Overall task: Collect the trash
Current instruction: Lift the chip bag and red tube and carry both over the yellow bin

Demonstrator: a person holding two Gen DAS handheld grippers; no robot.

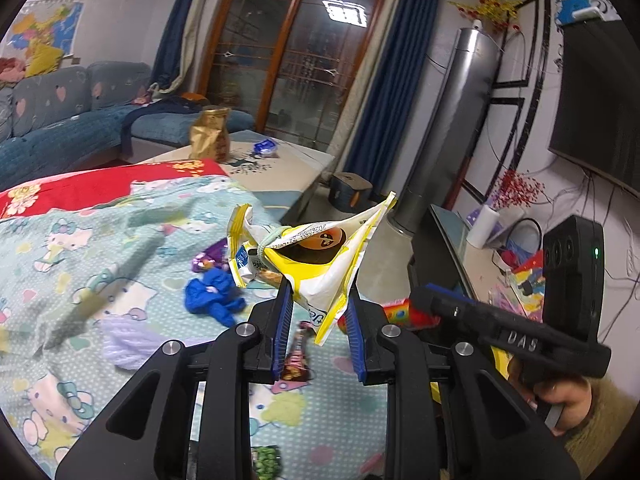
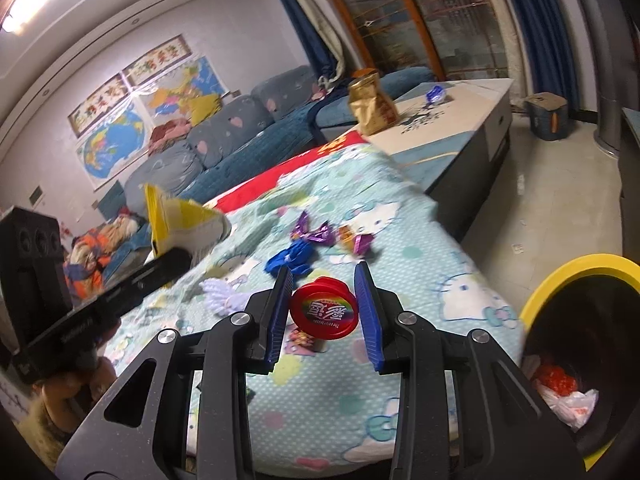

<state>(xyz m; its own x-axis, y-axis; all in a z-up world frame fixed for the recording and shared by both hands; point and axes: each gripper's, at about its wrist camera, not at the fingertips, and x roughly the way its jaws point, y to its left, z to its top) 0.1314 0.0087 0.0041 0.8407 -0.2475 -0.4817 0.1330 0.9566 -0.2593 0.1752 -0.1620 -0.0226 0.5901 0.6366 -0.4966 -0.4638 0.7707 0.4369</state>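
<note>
My left gripper (image 1: 318, 306) is shut on a yellow and white snack bag (image 1: 320, 256) and holds it above the Hello Kitty blanket (image 1: 80, 280); the bag also shows at the left of the right wrist view (image 2: 180, 228). My right gripper (image 2: 324, 306) is shut on a round red container (image 2: 323, 307), also seen at the right of the left wrist view (image 1: 400, 314). On the blanket lie a blue crumpled piece (image 2: 292, 260), purple wrappers (image 2: 312, 234) and a white crumpled piece (image 2: 224, 298). A black bin with a yellow rim (image 2: 576, 276) stands at the right, with trash inside.
A low table (image 2: 452, 120) beyond the blanket holds a gold bag (image 2: 370, 102) and a blue wrapper (image 2: 436, 94). A blue sofa (image 1: 60, 132) stands at the back left. A small stool (image 2: 546, 114) is on the floor. A TV stand (image 1: 460, 240) runs along the right wall.
</note>
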